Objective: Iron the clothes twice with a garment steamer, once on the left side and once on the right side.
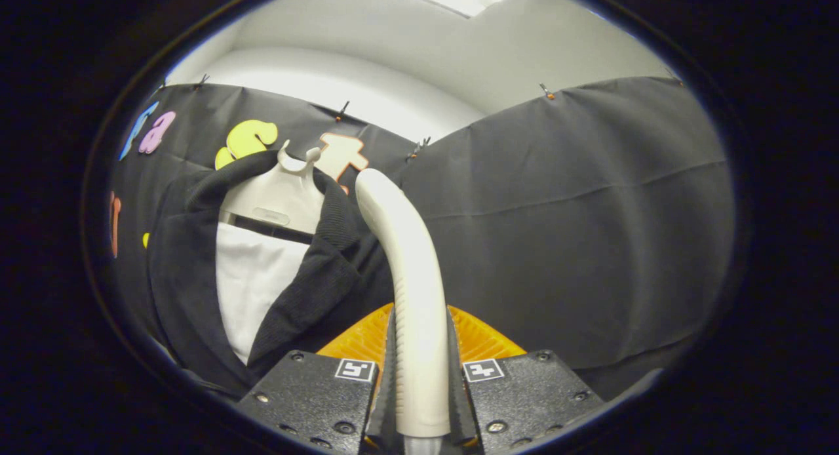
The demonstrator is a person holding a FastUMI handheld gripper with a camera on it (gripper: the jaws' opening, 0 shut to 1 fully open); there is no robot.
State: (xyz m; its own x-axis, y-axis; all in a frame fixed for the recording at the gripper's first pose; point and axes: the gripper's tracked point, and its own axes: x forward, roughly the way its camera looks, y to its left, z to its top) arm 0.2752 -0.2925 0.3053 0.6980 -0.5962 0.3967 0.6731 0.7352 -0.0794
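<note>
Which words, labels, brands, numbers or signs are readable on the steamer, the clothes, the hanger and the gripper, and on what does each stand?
No text on these things can be read.
Oval mark on the white hanger: too blurred to read.
Two square markers on the body of the gripper: black-and-white patterns, no words.
Its fingers are shut on the garment steamer, which bears no text.

The garment steamer (409,271) is a cream-white wand with a smooth, rounded handle, clamped between the two fingers (391,370) and rising upright from them, its top bending away to the far left. Left of it hangs a black knit jacket (308,297) with a ribbed collar, open at the front over a white inner panel (252,278), draped on a white hanger form (275,196). The steamer's curved head sits just beside the jacket's right shoulder.
</note>
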